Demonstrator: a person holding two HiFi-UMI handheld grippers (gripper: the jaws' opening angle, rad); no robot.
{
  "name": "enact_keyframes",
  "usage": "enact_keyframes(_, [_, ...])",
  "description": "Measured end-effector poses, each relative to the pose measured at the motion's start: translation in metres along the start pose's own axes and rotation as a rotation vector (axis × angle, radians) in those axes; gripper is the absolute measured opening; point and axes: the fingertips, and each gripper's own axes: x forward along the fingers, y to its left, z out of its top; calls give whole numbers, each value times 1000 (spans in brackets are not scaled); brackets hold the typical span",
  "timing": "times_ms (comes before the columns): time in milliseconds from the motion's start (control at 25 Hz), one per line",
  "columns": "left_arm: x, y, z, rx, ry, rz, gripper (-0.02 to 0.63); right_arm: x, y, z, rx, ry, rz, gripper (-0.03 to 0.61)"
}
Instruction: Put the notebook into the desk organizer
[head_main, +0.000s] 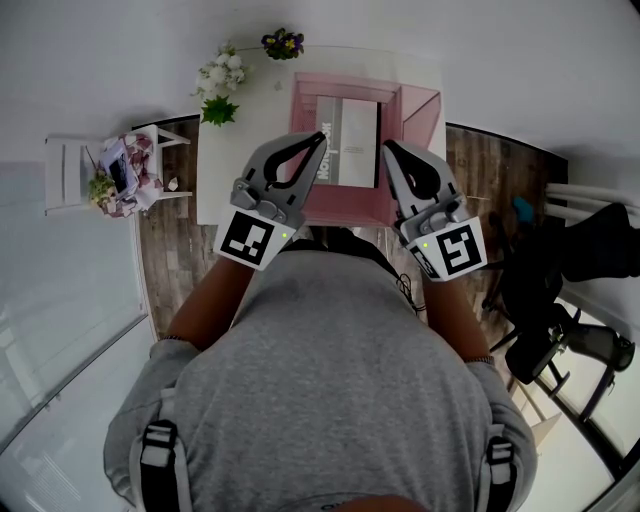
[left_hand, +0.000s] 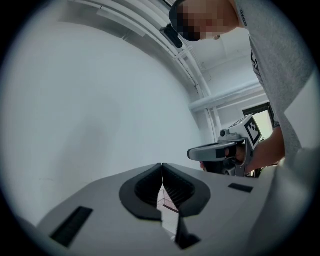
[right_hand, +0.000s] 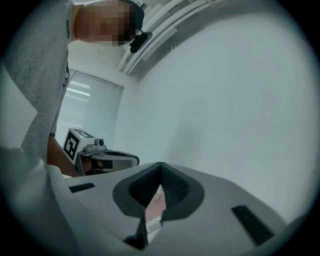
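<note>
Worktop (head_main: 250, 130): white, bears pink organizer (head_main: 420, 112).
Notebook (head_main: 350, 140): lies inside organizer; task looks done.
Left tongs (head_main: 320, 138): closed, empty.
Right tongs (head_main: 388, 148): closed, empty.

White table (head_main: 252, 150) bears a pink desk organizer (head_main: 421, 112), white flowers (head_main: 222, 76), purple flowers (head_main: 283, 43)

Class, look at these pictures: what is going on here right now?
A person holds a two-jaw gripper in each hand above a white table. The notebook appears to lie in the pink desk organizer below them. The left gripper and the right gripper each have their jaws together and hold nothing. Flowers stand at the table's far end.
</note>
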Motion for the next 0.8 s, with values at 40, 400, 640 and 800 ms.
enact_keyframes(40, [0,0,0,0,0,0,20,0,-1,0,-8,3,-6,8])
enact_keyframes(400, [1,0,-1,1,4,-3,20,-2,-8,-5,-32,28,-46,8])
enact_keyframes(640, [2,3,-2,-10,2,4,20,-2,-14,-6,-50,32,-68,8])
enact_keyframes(800, [2,5,-2,-8,-1,7,20,-2,-16,-6,-50,31,-73,8])
